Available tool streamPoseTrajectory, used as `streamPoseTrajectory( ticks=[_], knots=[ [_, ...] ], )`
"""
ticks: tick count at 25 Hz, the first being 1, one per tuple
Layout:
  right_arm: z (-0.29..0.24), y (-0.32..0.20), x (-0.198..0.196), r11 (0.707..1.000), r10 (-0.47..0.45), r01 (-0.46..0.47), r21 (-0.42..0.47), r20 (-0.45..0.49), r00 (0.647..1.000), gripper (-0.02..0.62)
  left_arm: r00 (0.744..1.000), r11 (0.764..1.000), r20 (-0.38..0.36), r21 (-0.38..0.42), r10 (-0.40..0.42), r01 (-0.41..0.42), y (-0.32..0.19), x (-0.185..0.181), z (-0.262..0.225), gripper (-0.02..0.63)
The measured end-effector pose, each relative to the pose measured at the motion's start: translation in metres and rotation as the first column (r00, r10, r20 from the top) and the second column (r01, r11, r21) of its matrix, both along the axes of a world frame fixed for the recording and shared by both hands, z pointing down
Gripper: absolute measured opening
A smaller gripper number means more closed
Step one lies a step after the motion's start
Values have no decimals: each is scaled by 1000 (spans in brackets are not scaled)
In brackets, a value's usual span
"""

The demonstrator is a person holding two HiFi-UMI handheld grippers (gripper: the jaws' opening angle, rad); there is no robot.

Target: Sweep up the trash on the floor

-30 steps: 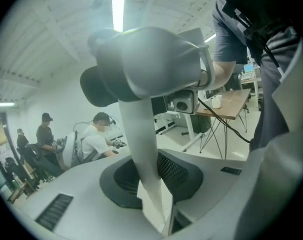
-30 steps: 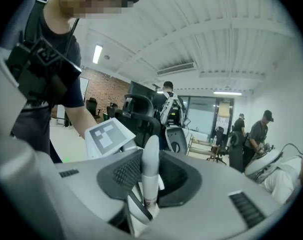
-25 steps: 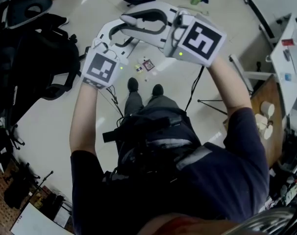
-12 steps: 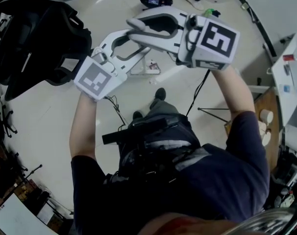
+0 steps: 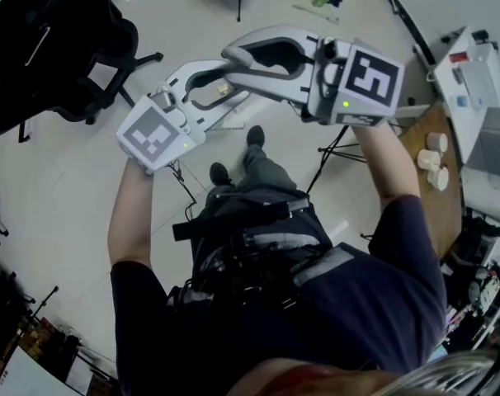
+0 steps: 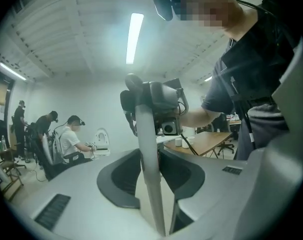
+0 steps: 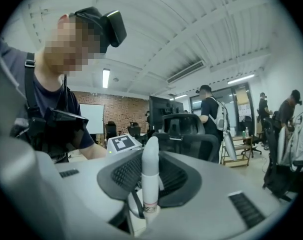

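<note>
The left gripper (image 6: 150,160), its jaws just closing further, clamps a pale pole (image 6: 145,129). The right gripper (image 7: 151,178) grips a white round-tipped handle (image 7: 150,156). Both have swung across, and the litter once beside the shoes (image 5: 254,135) is no longer visible, so sweeping seems unstarted. Around them are a glossy pale floor (image 5: 60,192), an office chair (image 5: 56,44) and a wooden table (image 5: 445,214).

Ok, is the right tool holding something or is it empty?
Holding. The right gripper view shows the right tool closed on a white handle that stands upright between its jaws.
</note>
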State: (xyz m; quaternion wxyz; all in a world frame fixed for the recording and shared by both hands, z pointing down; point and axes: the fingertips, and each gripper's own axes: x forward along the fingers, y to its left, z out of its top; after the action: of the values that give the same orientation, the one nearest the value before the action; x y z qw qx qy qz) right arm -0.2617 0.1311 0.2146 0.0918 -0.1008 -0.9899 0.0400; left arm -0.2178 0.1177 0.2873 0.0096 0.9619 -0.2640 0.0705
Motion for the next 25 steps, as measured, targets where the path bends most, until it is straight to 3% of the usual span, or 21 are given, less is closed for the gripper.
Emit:
streamPoseTrajectory(
  ticks=[6,11,14,19,25],
  knots=[
    [2,38,29,998,36,-35,-53,21,999,115,999,999,22,-15,42,-41,41,29,6,112],
    [21,45,54,992,96,-91,-90,50,994,115,996,1000,92,-29,-5,7,52,53,29,114],
    [44,48,72,987,110,-104,-125,47,993,117,994,996,87,-63,-61,66,54,70,52,112],
    [88,44,87,981,60,-58,-183,4,998,118,983,972,80,-155,-165,176,48,85,99,106],
    [150,18,94,973,9,-26,-228,-77,997,121,980,961,98,-201,-172,189,21,93,159,106]
  ],
)
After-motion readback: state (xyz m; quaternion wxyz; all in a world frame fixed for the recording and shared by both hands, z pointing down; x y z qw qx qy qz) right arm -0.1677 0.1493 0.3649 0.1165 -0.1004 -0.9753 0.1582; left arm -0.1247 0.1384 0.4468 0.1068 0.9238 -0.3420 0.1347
